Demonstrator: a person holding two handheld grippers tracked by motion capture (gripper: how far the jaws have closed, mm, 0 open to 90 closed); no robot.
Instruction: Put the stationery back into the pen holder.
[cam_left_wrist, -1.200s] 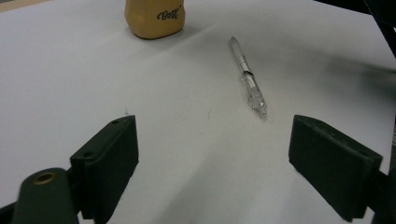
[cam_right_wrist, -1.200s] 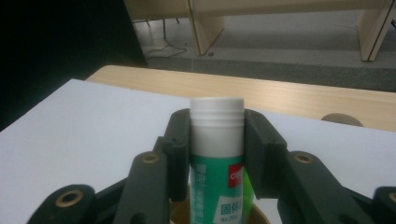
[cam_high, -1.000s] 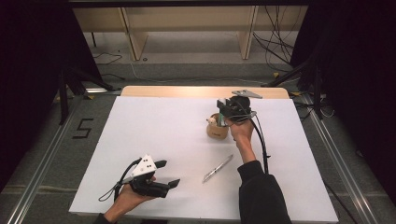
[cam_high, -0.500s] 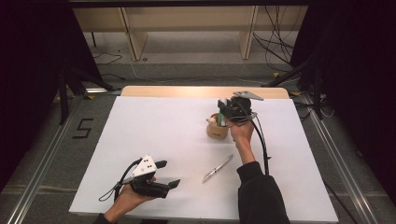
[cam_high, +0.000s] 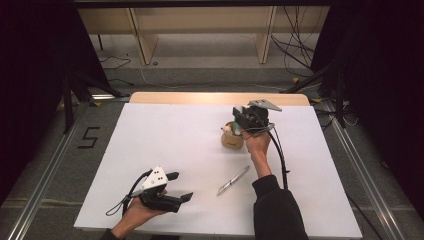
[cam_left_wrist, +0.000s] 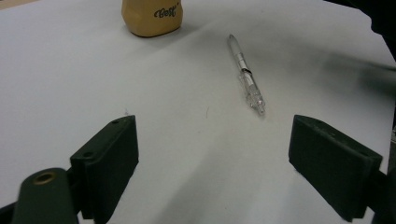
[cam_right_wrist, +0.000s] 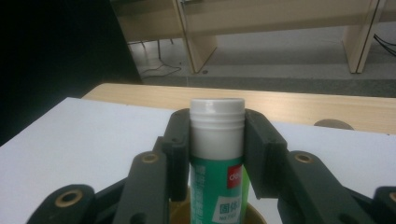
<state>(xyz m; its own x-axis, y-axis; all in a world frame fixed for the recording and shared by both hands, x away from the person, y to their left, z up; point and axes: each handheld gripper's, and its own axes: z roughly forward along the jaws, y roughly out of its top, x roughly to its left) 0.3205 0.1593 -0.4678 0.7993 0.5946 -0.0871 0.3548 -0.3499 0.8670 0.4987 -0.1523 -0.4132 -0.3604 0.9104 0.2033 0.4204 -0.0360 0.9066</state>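
My right gripper (cam_right_wrist: 217, 140) is shut on a glue stick (cam_right_wrist: 217, 154) with a white cap and a green label; the stick stands upright with its lower end inside a tan cup (cam_high: 231, 139). In the high view that gripper (cam_high: 239, 123) hangs over the cup at the table's far right of centre. A clear pen (cam_high: 233, 180) lies on the white table sheet nearer the person. My left gripper (cam_high: 179, 186) rests low at the near left, open, jaws pointing right toward the pen. Its own view shows the pen (cam_left_wrist: 246, 75) and the cup (cam_left_wrist: 152, 17) beyond its empty jaws (cam_left_wrist: 212, 161).
The white sheet (cam_high: 165, 135) covers most of the table; a strip of bare wood (cam_high: 215, 98) shows along the far edge. Wooden furniture legs and cables stand on the floor beyond. Dark curtains flank both sides.
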